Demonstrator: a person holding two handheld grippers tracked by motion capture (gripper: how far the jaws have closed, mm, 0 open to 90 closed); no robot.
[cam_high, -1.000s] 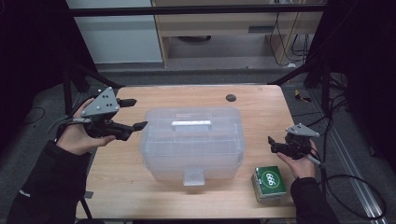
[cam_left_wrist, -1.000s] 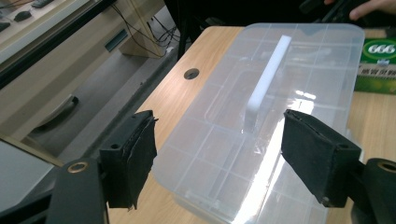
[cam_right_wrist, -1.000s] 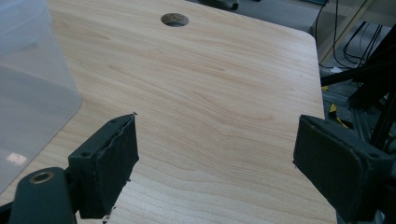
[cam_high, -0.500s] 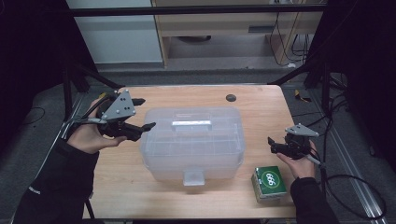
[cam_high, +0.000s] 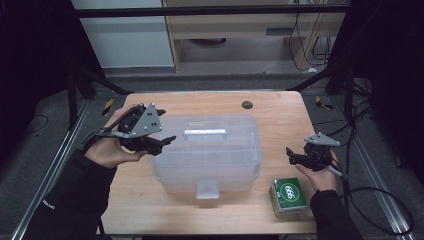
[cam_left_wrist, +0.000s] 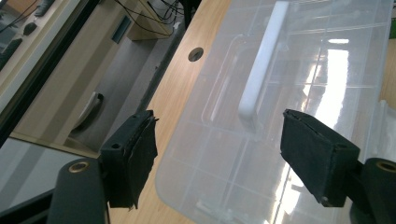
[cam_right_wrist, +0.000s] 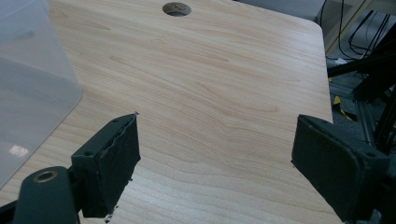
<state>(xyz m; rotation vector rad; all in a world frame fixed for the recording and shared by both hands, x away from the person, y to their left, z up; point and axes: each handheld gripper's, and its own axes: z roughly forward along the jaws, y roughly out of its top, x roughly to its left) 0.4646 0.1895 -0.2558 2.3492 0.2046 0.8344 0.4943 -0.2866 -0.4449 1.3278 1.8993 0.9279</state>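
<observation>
Right now my left gripper (cam_high: 161, 125) hangs over the left end of the clear plastic box (cam_high: 210, 160), jaws spread wide and holding nothing. From the left gripper view, the box's white handle (cam_left_wrist: 261, 70) runs away between the two pads (cam_left_wrist: 135, 158), lying flat on the closed lid. The box sits in the middle of the tabletop (cam_high: 280, 120), its front latch (cam_high: 207, 190) towards the near edge. My right gripper (cam_high: 290, 156) waits near the right edge, well apart from the box, jaws also wide and empty above bare wood. A green packet (cam_high: 288, 196) lies at the near right corner, just beside my right hand (cam_high: 320, 175). A round cable hole (cam_high: 246, 105) shows near the far edge.
</observation>
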